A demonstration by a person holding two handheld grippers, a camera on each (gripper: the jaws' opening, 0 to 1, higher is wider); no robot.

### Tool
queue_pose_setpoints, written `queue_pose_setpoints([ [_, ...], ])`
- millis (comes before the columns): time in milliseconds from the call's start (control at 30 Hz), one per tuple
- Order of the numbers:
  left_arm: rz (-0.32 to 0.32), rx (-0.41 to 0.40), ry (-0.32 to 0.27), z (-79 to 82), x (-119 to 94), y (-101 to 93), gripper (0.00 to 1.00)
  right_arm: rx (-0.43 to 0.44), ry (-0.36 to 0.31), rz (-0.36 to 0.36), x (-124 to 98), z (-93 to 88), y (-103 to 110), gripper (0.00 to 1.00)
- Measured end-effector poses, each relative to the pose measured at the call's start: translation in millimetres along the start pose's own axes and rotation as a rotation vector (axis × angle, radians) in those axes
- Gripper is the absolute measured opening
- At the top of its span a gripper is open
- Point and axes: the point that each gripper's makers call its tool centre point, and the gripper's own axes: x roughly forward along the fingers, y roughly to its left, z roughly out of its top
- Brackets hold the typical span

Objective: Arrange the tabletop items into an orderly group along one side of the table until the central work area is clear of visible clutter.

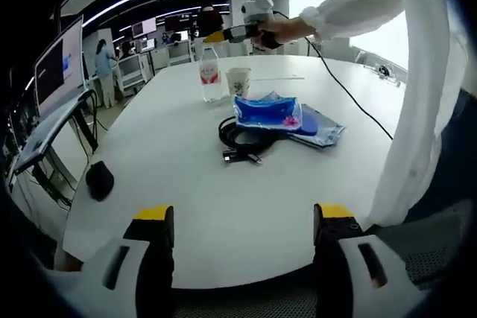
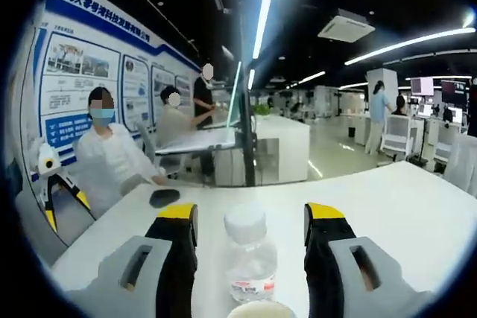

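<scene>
A clear water bottle (image 1: 211,74) with a red label stands upright on the white table (image 1: 186,206), with a paper cup (image 1: 238,80) beside it. Nearer lie a blue packet (image 1: 268,112) on a blue pouch (image 1: 317,126) and a coiled black cable (image 1: 242,137). My left gripper (image 1: 244,217) hangs open over the near table edge, holding nothing. My right gripper (image 1: 215,36), held in a hand, hovers just above the bottle. In the right gripper view its jaws (image 2: 251,217) stand open, with the bottle (image 2: 250,251) seen between them and the cup's rim (image 2: 261,309) below. The left gripper (image 2: 65,206) shows at that view's left.
A black mouse (image 1: 99,180) lies near the table's left edge and appears as the mouse (image 2: 164,197) in the right gripper view. A black cord (image 1: 350,94) trails across the table's right side. A monitor on a stand (image 1: 59,72) is left of the table. People sit and stand beyond.
</scene>
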Motion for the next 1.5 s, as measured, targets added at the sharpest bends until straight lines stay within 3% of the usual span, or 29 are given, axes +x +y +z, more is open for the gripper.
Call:
queue_pose_setpoints([
  [633, -0.048, -0.028, -0.044, 6.8, -4, -9.5, 0.78, 0.083, -0.003, -0.199, -77, -7.9, 42, 0.7],
  [1133, -0.12, -0.033, -0.094, 18.1, -10, -24.1, 0.78, 0.174, 0.082, -0.335, -141, -49.1, 92, 0.72],
  [1500, -0.154, -0.022, -0.118, 23.8, -14, -33.6, 0.76, 0.175, 0.09, -0.372, -159, -41.0, 112, 0.71],
])
